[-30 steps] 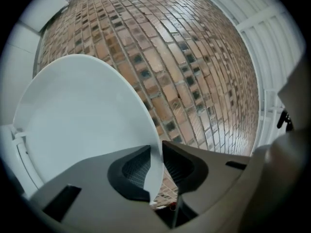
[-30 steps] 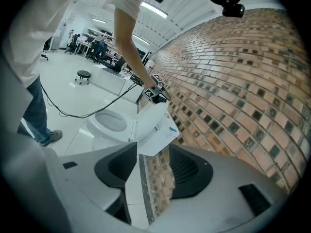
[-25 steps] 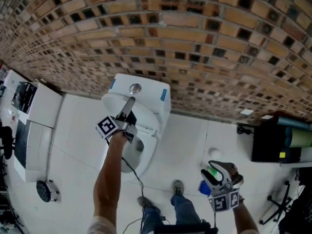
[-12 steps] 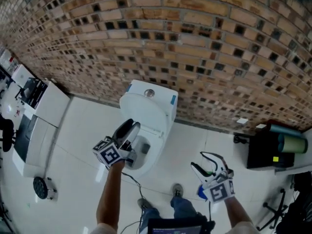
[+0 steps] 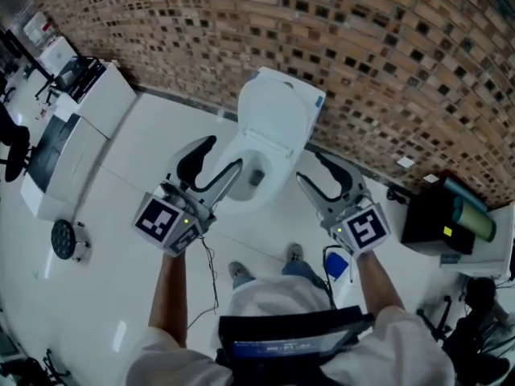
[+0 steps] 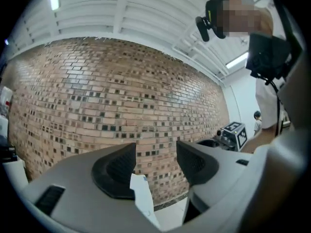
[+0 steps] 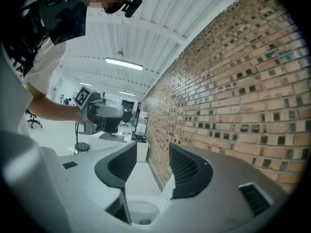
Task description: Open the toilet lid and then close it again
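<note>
The white toilet stands against the brick wall with its lid [image 5: 278,107] raised upright and the bowl [image 5: 251,167] uncovered. My left gripper [image 5: 224,153] hangs open in the air in front of the bowl's left side, touching nothing. The right gripper [image 5: 314,170] is open too, in front of the bowl's right side, clear of it. In the left gripper view the open left gripper [image 6: 155,164] frames the wall and the lid's white edge [image 6: 142,198]. From the right gripper view, the right gripper [image 7: 153,166] is empty, the bowl [image 7: 141,210] low beyond it.
The brick wall [image 5: 362,47] runs behind the toilet. A white cabinet [image 5: 80,127] stands at the left, a round black object [image 5: 63,238] on the floor beside it. A black box [image 5: 430,215] sits at the right. A cable [image 5: 211,272] hangs from the left gripper.
Both grippers have risen and pulled back from the toilet toward me. The left one left the raised lid and rolled. The head view has swung, so the toilet sits further right.
</note>
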Motion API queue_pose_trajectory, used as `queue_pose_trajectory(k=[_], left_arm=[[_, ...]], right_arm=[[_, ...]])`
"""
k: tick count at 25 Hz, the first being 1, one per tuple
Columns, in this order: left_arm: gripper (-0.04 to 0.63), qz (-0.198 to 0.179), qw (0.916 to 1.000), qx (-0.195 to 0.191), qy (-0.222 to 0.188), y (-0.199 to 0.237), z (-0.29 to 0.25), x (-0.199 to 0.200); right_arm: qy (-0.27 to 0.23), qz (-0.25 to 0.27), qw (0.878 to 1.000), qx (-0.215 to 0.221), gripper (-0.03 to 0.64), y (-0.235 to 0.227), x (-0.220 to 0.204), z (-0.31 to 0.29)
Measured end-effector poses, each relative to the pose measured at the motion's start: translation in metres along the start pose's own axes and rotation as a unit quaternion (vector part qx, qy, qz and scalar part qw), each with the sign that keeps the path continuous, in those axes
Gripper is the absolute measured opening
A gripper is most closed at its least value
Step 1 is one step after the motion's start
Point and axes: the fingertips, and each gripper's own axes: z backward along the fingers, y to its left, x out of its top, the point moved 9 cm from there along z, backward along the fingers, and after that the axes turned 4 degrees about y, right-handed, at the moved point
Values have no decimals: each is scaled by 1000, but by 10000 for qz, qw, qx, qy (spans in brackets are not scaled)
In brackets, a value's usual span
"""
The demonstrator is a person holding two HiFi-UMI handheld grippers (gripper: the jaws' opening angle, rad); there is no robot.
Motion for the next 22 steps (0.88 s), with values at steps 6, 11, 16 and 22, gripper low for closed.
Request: queue_pose_trajectory(k=[6, 11, 16, 22], left_arm=[[258, -369, 9991, 98, 205, -33, 71, -18], [258, -505, 9982, 262, 191, -44, 106, -25], [258, -491, 9979, 391, 149, -50, 125, -30], [258, -465, 9977, 477, 122, -51, 128, -27]], right_arm=[[-113, 123, 9991, 380, 216, 63, 19, -11], [146, 62, 9979, 633, 216, 98, 21, -21], [404, -140, 9965, 725, 212, 116, 20, -24], [393, -375, 9958, 731, 210, 108, 20, -25]])
